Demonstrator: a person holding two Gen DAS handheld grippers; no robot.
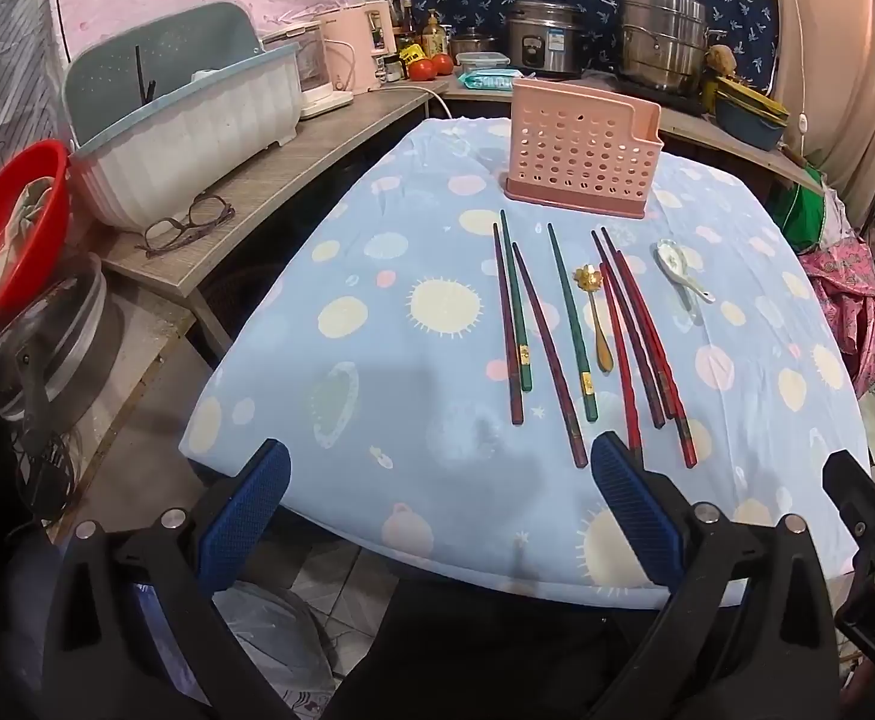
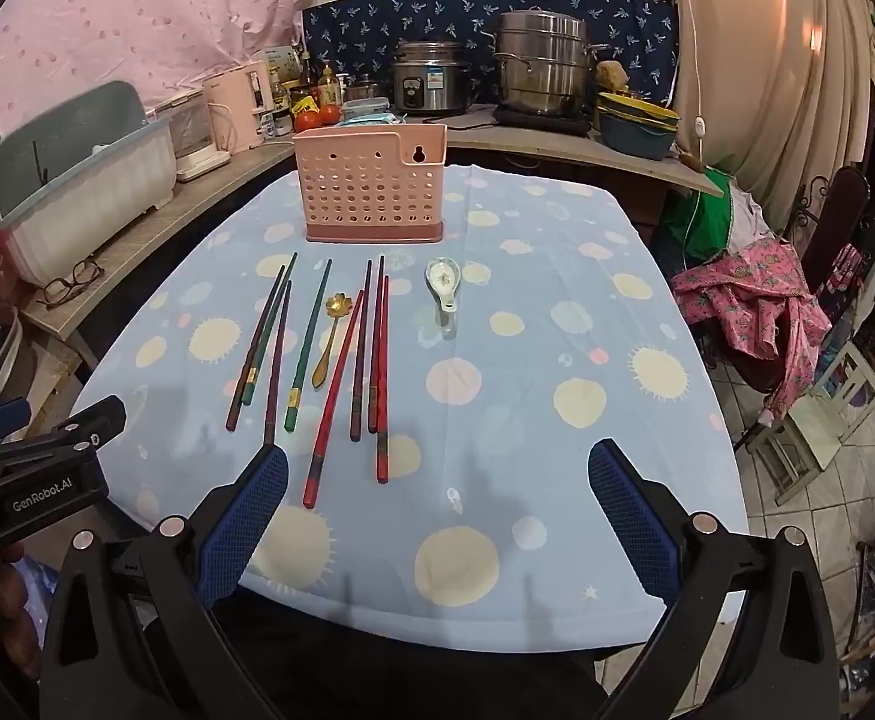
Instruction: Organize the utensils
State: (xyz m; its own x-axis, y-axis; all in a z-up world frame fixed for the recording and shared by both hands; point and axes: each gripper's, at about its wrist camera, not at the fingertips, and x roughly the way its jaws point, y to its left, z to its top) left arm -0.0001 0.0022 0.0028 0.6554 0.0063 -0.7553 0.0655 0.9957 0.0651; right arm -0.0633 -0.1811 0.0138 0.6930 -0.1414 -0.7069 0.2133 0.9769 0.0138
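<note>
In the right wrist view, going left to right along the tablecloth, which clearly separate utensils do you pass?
Lone green chopstick → gold spoon → white ceramic spoon. The chopsticks to either side of the gold spoon overlap, so they are left out.

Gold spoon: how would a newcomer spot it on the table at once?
Start at the pink holder on the blue tablecloth; a row of chopsticks lies before it. The gold spoon lies among them, right of a green chopstick. It alone is metallic, shorter, with a flower-shaped bowl.
</note>
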